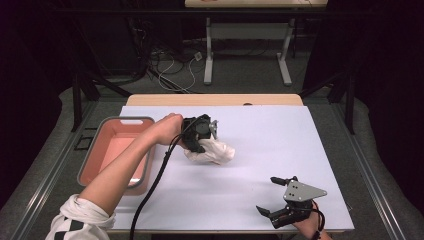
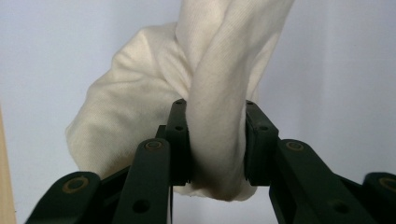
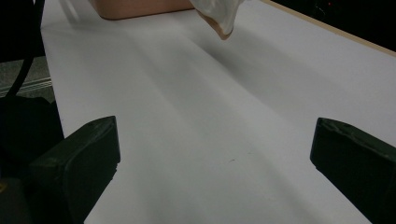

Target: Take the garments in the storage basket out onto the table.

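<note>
A crumpled white cloth (image 1: pixel 214 152) hangs over the middle of the white table sheet (image 1: pixel 270 140). My left gripper (image 1: pixel 200 145) is shut on a thick fold of it; in the left gripper view the black pads (image 2: pixel 180 140) squeeze the cloth (image 2: pixel 210 116) from both sides while the rest bulges out beyond. The cloth's lower corner (image 3: pixel 219 16) dangles at the top of the right gripper view. My right gripper (image 1: pixel 272 195) rests near the table's front right edge, open, with only bare sheet between its fingertips (image 3: pixel 84 154).
A pink tub with a grey rim (image 1: pixel 100 155) stands at the table's left side, right beside my left forearm. Its pink wall (image 3: pixel 135 8) shows far off in the right gripper view. Behind the table are white desk legs and floor cables.
</note>
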`<state>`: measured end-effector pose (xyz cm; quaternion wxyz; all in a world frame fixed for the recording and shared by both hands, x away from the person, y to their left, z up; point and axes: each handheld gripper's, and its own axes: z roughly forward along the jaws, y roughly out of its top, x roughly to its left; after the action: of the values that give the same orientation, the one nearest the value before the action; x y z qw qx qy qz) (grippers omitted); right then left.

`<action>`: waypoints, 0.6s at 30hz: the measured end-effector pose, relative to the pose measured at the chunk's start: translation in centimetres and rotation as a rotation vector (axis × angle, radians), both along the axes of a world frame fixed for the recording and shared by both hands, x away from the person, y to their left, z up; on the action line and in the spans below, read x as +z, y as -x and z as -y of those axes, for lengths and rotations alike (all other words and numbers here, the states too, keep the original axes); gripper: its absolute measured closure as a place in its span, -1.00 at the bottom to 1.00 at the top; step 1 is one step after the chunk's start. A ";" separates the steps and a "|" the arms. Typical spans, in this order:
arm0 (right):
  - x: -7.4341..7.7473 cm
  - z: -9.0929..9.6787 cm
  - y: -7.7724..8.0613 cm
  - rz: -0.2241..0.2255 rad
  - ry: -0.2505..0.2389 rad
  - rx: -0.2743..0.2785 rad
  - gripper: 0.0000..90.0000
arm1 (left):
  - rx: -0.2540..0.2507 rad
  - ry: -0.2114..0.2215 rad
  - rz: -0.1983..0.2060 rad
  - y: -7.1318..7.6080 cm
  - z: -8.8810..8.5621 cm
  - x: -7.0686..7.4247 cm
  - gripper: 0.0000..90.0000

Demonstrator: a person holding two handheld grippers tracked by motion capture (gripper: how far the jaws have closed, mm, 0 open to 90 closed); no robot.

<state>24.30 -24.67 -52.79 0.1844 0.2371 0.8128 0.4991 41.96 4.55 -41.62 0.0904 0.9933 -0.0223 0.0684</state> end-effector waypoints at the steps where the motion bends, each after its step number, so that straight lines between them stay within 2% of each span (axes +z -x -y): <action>1: 0.0 0.0 0.0 0.000 0.001 0.000 -0.98 | 0.003 -0.003 0.002 0.0 0.1 -0.2 0.52; 6: 0.0 0.0 0.0 0.003 0.003 0.001 -0.98 | 0.033 0.007 0.010 0.1 0.6 -0.7 0.52; 9: 0.0 0.0 0.0 0.002 0.003 0.001 -0.98 | 0.037 0.014 0.004 0.2 0.8 -0.9 0.52; 11: 0.0 0.0 -0.1 0.001 0.003 0.004 -0.98 | 0.035 0.013 0.014 0.3 1.0 -1.1 0.52; 12: -0.1 0.0 -0.1 0.001 0.004 0.004 -0.98 | 0.049 0.027 0.003 0.3 1.3 -1.3 0.52; 15: -0.1 0.0 -0.1 -0.001 0.003 0.007 -0.98 | 0.055 0.026 0.010 0.3 1.5 -1.5 0.52; 18: 0.0 0.0 -0.1 0.002 0.004 0.002 -0.98 | 0.064 0.043 0.006 0.3 1.7 -1.8 0.52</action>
<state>24.35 -24.69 -52.82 0.1854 0.2355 0.8139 0.4978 41.67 2.85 -43.40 0.1095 0.9911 0.0105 0.0746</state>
